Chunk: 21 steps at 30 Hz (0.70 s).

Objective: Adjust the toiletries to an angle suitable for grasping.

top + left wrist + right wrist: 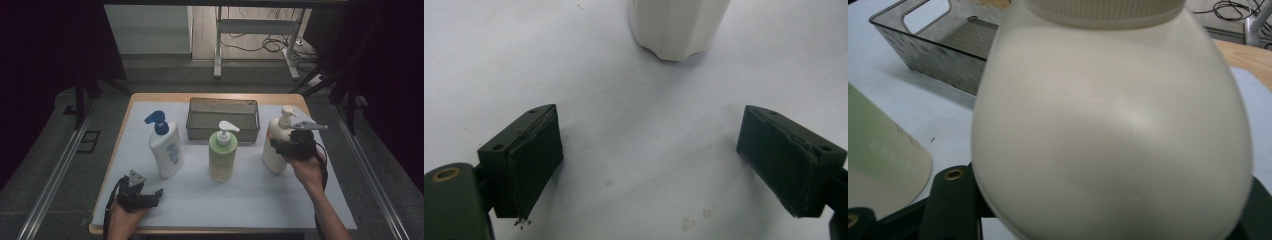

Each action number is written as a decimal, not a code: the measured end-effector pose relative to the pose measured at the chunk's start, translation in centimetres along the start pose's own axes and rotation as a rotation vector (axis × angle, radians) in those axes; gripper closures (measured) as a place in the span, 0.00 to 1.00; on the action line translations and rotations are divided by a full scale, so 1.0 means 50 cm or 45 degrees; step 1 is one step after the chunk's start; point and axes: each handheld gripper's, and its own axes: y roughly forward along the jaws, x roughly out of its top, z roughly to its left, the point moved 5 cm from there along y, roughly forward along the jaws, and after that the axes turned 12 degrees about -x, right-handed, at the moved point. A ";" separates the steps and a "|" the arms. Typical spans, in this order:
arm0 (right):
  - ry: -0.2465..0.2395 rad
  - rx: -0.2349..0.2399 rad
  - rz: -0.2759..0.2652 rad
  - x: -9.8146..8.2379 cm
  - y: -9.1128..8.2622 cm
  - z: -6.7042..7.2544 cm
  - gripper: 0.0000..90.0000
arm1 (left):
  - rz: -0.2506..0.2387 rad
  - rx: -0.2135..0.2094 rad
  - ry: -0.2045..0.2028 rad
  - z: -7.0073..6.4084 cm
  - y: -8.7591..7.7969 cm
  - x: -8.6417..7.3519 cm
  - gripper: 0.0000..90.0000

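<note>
The right claw [280, 146] grips the cream pump bottle [276, 145], standing on the desk [260, 200] just right of the mesh basket [223, 119]. Likely next: lifting it into that basket. The left claw [150, 196] rests wide, empty.

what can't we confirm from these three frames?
- Right gripper pad contact: in the right gripper view the cream bottle covers both jaws; in the high view the hand and gripper body hide them.
- Label text on the white bottle: too small in the high view.
- Basket contents: its mesh walls and the dim light obscure the inside.
</note>
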 end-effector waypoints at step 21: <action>-0.028 0.064 -0.038 0.060 -0.065 0.006 0.41 | -0.004 0.001 -0.002 0.000 0.001 0.000 0.12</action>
